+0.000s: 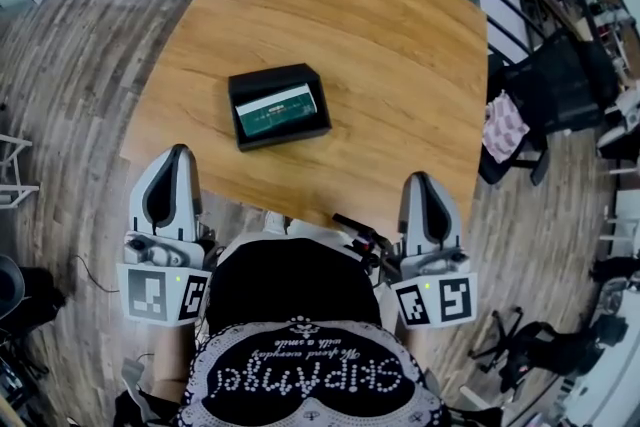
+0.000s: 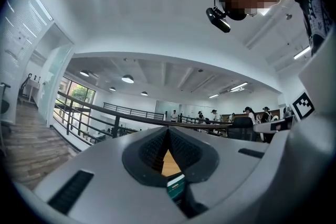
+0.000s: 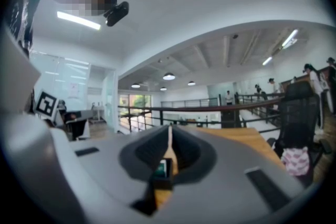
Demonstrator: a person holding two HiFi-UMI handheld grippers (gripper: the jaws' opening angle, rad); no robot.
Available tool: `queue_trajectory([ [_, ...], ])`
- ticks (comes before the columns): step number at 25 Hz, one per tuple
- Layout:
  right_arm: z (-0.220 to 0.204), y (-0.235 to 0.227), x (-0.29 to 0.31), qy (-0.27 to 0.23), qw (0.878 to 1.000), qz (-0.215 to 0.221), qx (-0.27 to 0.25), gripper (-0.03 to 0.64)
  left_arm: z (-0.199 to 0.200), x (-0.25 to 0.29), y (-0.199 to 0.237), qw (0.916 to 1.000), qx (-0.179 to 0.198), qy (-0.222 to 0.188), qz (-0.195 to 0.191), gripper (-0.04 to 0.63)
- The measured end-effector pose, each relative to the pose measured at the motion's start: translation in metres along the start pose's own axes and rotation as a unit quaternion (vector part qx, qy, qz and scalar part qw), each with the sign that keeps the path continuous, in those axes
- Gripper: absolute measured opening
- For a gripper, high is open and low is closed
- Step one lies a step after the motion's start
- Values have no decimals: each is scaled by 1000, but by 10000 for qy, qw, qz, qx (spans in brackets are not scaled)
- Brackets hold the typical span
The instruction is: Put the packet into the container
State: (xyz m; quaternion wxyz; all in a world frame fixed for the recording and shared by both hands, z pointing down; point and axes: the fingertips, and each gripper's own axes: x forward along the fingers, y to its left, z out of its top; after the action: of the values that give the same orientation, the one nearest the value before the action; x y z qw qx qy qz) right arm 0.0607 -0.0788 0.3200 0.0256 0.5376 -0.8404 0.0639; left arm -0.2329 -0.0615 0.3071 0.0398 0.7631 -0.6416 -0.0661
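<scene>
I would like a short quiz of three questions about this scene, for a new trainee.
1. True or false: the green packet lies inside the black container.
2. Choose one: the container stands A) on the wooden table; B) on the floor; C) on a chair.
3. Fill in the missing word: the jaws of the left gripper and of the right gripper are both ____, with nothing held between them.

Key: 1 true; 2 A; 3 shut.
</scene>
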Motion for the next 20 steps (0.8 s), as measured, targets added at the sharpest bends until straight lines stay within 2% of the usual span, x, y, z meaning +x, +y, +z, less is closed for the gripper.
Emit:
queue_trajectory([
  [14,-21,8,-12,181,9998,39,39,40,-38,-21,-2,9991,-89,387,-114,29],
  [20,-22,6,-10,224,9997,-13,54,40,-47,-17,-11,9973,-154,549,-458,29],
])
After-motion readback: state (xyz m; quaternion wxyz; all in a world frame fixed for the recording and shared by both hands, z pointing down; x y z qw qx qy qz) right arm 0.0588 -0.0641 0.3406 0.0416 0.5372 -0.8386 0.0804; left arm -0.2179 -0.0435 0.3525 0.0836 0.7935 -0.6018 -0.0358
